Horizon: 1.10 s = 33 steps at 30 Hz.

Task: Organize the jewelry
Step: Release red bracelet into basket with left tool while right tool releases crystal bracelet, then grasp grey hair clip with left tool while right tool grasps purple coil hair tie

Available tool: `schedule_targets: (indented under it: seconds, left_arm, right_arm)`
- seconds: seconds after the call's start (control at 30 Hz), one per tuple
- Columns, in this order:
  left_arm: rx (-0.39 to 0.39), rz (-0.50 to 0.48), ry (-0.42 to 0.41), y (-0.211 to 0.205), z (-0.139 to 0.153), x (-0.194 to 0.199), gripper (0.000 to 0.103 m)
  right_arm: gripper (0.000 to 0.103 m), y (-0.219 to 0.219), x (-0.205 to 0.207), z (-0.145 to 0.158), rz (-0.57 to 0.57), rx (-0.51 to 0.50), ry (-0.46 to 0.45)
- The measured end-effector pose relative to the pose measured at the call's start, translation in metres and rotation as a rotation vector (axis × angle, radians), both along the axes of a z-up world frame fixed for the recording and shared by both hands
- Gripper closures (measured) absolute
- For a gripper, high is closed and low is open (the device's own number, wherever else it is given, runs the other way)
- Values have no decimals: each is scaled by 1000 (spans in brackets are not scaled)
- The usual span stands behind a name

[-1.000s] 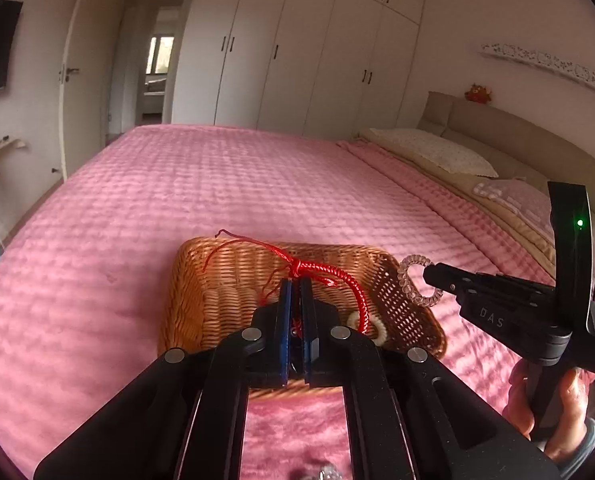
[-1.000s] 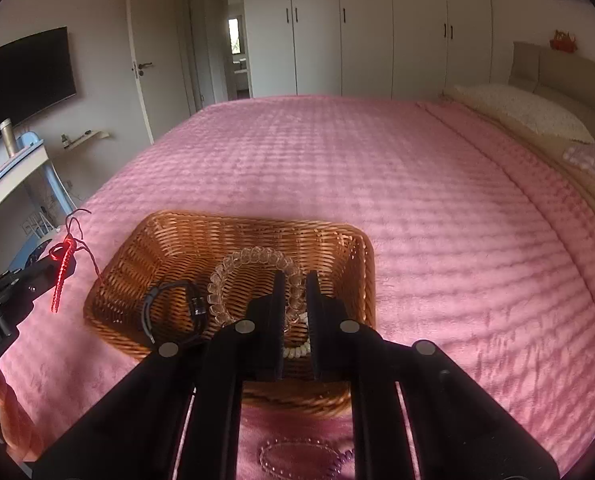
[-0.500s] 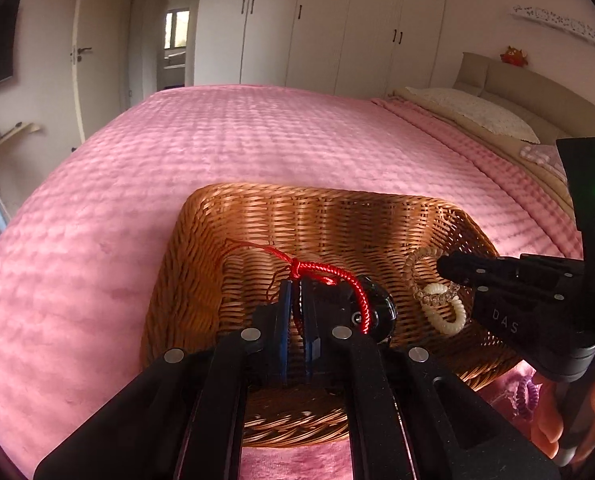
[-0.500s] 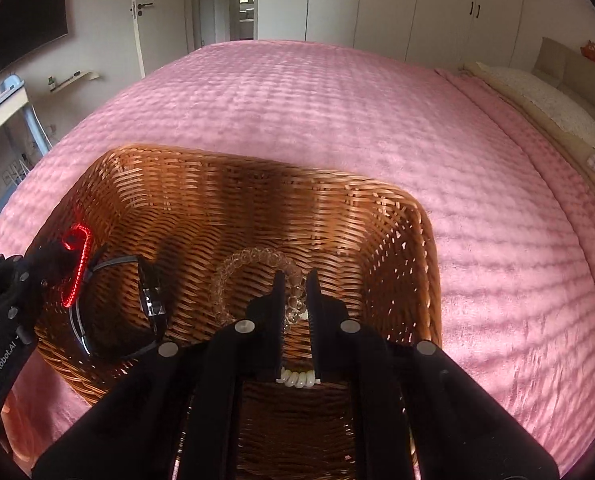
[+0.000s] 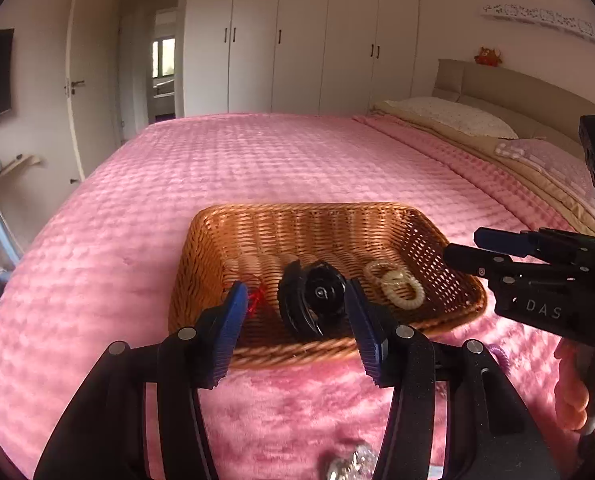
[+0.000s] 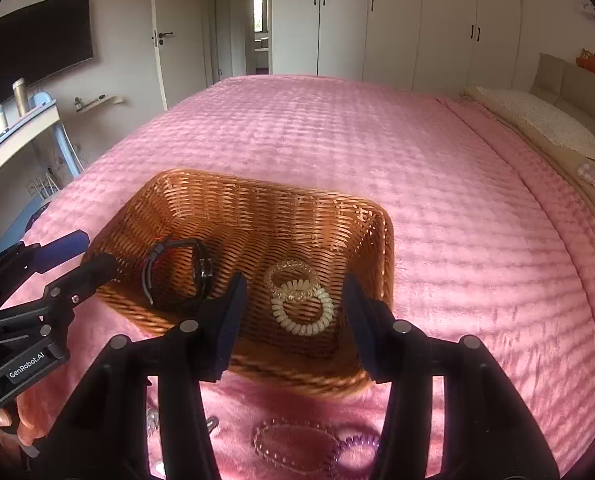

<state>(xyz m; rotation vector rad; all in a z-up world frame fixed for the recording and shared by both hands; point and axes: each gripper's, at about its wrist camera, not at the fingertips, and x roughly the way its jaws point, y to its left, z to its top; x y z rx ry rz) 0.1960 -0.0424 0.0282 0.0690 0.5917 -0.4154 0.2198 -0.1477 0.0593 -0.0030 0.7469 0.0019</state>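
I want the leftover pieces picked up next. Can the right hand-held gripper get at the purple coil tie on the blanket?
Probably yes. The right hand-held gripper is open and empty, and the purple coil tie lies uncovered on the blanket, in front of the basket.

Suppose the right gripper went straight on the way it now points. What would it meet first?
Probably the coil hair ties lying in the wicker basket: they sit between the open fingers of the right gripper, just past the near rim. Depth is unclear, so that rim might be touched first.
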Motion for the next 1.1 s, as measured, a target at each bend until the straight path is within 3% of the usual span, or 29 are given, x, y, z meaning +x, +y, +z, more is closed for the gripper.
schedule_targets:
  seconds: [0.27,0.53,0.73,0.83,1.1]
  left_arm:
    - [-28,-17,-36,27,12,-88,54]
    - [-62,-22,19,51,0,-127,54]
    - [-46,-76,114,56,-25,-125,54]
    - [-34,-103,180,53,-41,-114,55]
    - [66,-108,310,32,-82,-77,64]
  right_arm:
    - [56,-7,-96,24,14,16,-99]
    - [56,-27,-140,4,-22,35,-80]
    - [57,-46,-134,-35,-73,47,2]
    - [62,-58,-125,-56,-112,58,56]
    - [64,-85,-105,-93,-165,123,162]
